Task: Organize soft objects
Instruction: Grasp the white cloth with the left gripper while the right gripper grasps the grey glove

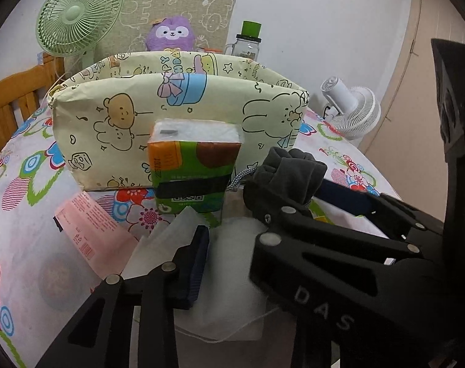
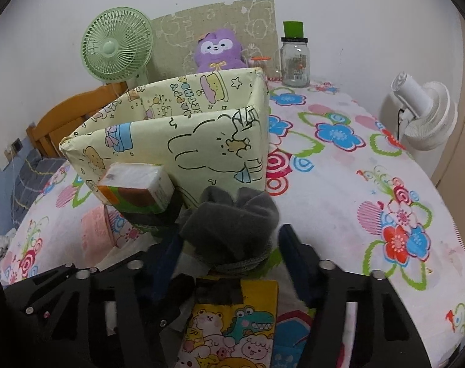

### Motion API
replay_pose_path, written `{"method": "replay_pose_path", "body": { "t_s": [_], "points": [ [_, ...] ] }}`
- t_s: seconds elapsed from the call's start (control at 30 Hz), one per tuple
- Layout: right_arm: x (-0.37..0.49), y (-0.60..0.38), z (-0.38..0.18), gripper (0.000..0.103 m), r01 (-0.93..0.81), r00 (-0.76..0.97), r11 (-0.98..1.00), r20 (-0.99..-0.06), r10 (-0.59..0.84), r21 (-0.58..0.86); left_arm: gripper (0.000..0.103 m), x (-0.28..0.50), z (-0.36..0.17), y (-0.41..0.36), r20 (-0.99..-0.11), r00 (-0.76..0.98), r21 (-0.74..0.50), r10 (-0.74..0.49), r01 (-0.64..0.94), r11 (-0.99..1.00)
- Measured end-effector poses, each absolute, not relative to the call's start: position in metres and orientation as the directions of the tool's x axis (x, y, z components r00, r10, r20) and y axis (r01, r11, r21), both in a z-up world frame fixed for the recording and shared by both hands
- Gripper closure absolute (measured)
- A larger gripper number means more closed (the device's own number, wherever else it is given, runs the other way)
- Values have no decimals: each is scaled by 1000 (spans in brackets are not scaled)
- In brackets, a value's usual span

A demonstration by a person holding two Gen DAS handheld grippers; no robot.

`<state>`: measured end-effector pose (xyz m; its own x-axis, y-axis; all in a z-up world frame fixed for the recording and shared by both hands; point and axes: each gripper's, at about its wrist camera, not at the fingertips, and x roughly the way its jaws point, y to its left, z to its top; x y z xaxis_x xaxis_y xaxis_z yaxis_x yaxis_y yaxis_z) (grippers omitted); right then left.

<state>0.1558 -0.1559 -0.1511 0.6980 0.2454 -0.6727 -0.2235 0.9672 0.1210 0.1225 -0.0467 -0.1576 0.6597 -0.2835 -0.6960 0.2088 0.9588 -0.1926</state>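
The grey sock bundle (image 2: 232, 214), just in front of the box (image 2: 201, 141), is light and squashy, so we squeeze its middle. Our right claw (image 2: 229, 236) is half-closed on it. We cannot tell whether our left claw (image 1: 232, 233) pinches the white packet (image 1: 232, 276). We count one bundle and one tissue pack (image 1: 195, 159).

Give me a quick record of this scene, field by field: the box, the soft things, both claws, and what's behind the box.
Box: cartoon-print box, open top, on the flowered tablecloth
In front: tissue pack, close before the box's front wall
Right: grey cloth between the right claw fingers; grip unclear
Left: white packet between the left claw fingers; grip unclear
Behind: purple plush, green fan, glass jar
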Motion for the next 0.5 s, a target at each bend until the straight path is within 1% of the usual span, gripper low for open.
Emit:
{"method": "replay_pose_path", "body": {
  "t_s": [0.2,0.37,0.5],
  "points": [
    [152,-155,-149,48,-218,704,969,-669,238,116,76,121,-155,-47,-696,665,-176,-271,208,962],
    [143,-157,-140,48,-222,723,969,-649,237,108,83,117,-149,-51,-694,679,-135,-239,203,970],
    [137,-157,-133,48,-229,728,966,-638,251,118,84,109,-143,-52,-679,697,-112,-230,211,971]
  ]
}}
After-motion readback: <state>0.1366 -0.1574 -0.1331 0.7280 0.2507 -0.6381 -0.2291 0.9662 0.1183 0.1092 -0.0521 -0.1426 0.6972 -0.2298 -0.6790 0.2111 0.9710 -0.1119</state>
